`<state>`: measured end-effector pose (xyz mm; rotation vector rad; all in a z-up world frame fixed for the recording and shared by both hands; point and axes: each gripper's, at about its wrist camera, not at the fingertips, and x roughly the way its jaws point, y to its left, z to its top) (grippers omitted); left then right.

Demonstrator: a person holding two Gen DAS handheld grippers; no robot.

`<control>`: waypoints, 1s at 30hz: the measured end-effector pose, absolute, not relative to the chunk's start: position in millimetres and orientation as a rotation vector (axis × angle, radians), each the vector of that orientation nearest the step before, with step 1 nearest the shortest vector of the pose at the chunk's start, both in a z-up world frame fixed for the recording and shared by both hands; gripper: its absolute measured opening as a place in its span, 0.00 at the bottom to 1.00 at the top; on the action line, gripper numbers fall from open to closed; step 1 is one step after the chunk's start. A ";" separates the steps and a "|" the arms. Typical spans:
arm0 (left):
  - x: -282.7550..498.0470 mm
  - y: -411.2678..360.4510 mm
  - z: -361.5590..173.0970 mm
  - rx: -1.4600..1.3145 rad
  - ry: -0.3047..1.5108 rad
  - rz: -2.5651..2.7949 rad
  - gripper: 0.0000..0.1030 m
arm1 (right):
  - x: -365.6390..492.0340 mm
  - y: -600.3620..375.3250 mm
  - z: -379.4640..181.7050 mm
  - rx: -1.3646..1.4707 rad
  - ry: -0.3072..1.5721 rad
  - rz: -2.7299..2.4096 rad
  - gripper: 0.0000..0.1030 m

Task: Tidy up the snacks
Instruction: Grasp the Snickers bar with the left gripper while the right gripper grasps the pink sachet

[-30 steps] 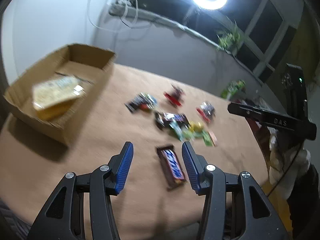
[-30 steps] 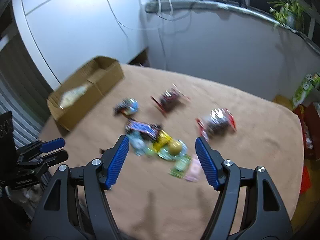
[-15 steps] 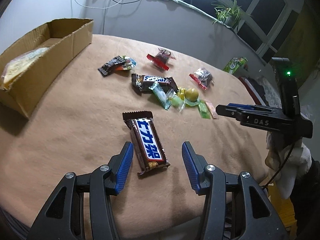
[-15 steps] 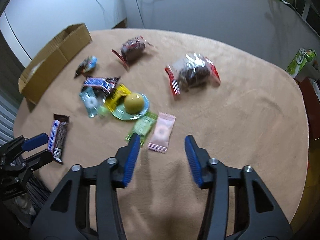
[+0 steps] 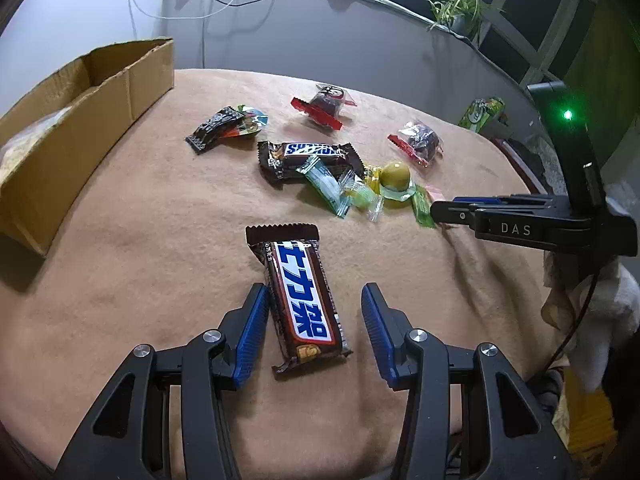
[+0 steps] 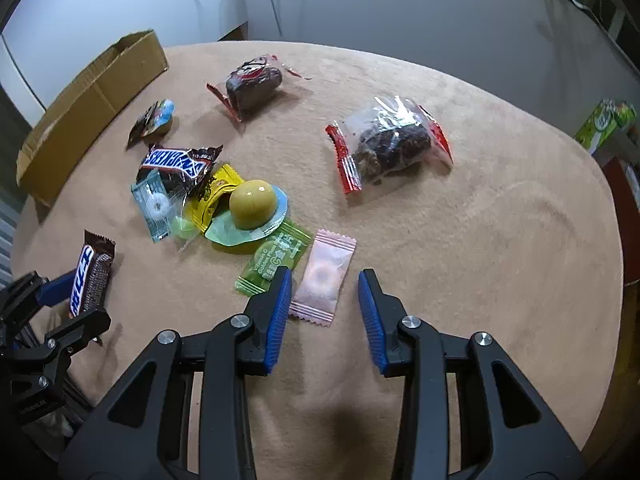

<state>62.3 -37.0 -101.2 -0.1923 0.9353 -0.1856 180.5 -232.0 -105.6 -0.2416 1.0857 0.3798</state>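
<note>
Brown chocolate bar (image 5: 301,295): your left gripper (image 5: 312,330) had descended to straddle it, jaws spread, not yet pinching. Pink candy (image 6: 323,278): right gripper (image 6: 322,312) had dropped over it, jaws closing, pads not pressing. Cardboard box (image 5: 84,128) awaited both, well apart.

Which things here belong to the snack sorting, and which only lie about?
Job: chocolate bar between left gripper; pink candy between closing right gripper; cardboard box; snack pile.
Lying about: potted plant; green carton.
</note>
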 end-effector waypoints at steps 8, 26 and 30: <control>64.5 -32.6 -102.7 -0.149 0.919 -0.177 0.31 | 192.4 -235.3 -105.6 -0.244 1.098 0.374 0.21; 63.3 -38.0 -99.2 -0.092 0.900 -0.211 0.26 | 176.9 -233.5 -95.6 -0.277 1.035 0.366 0.20; 61.7 -37.0 -91.2 -0.121 0.875 -0.207 0.26 | 171.9 -240.4 -84.6 -0.233 1.013 0.376 0.20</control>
